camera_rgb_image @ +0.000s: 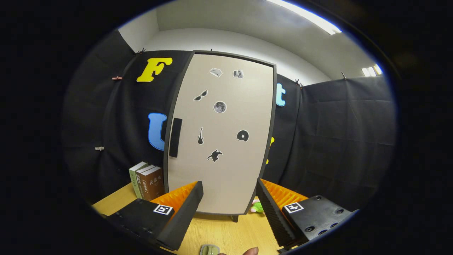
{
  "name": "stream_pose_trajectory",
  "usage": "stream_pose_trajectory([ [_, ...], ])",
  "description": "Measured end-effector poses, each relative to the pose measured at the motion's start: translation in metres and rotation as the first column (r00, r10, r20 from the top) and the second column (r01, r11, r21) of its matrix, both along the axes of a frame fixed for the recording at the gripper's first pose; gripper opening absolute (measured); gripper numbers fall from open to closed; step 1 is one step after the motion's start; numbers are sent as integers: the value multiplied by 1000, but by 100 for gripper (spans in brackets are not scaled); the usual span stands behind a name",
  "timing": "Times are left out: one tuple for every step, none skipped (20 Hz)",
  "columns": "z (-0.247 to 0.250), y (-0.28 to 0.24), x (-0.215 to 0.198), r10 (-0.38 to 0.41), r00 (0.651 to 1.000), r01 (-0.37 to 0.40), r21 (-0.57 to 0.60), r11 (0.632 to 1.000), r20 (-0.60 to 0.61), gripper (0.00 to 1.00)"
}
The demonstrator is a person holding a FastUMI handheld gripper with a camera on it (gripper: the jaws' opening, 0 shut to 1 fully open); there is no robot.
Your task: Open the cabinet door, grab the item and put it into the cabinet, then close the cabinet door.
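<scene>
Wooden table bears shut cabinet; tool spread, empty.

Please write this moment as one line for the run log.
stage: before opening | cabinet door: closed | handle: untouched | gripper: open, empty, facing door

The gripper hangs with its fingers spread wide, nothing between them. At twelve o'clock beyond them stands the cabinet, its door closed, a dark handle near its left edge. Books stand at ten o'clock on the desk; a small green toy lies by the cabinet's foot.
</scene>
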State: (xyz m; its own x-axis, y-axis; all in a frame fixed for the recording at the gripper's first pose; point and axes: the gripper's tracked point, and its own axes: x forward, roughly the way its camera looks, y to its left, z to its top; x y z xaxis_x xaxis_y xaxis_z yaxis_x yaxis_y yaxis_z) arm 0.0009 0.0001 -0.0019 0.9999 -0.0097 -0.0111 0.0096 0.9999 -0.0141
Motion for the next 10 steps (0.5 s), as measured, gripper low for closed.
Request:
stream_pose_trajectory([
  [0, 1, 0, 1, 1000, -1, 1, 1000, 0, 97],
  [0, 0, 0, 0, 1000, 0, 2, 1000, -1, 97],
  [1, 0, 1, -1, 1000, 1, 2, 1000, 1, 97],
  [2, 0, 0, -1, 1000, 1, 2, 1000, 4, 97],
  [2, -1, -1, -3, 1000, 3, 2, 1000, 4, 97],
  [2, -1, -1, -2, 1000, 2, 4, 1000, 3, 97],
  [1, -1, 0, -2, 1000, 2, 7, 1000, 1, 97],
  [0, -2, 0, -1, 1000, 1, 9, 1000, 0, 97],
  [0, -2, 1, -2, 1000, 2, 10, 1000, 0, 97],
  [0, -2, 0, -1, 1000, 1, 10, 1000, -1, 97],
])
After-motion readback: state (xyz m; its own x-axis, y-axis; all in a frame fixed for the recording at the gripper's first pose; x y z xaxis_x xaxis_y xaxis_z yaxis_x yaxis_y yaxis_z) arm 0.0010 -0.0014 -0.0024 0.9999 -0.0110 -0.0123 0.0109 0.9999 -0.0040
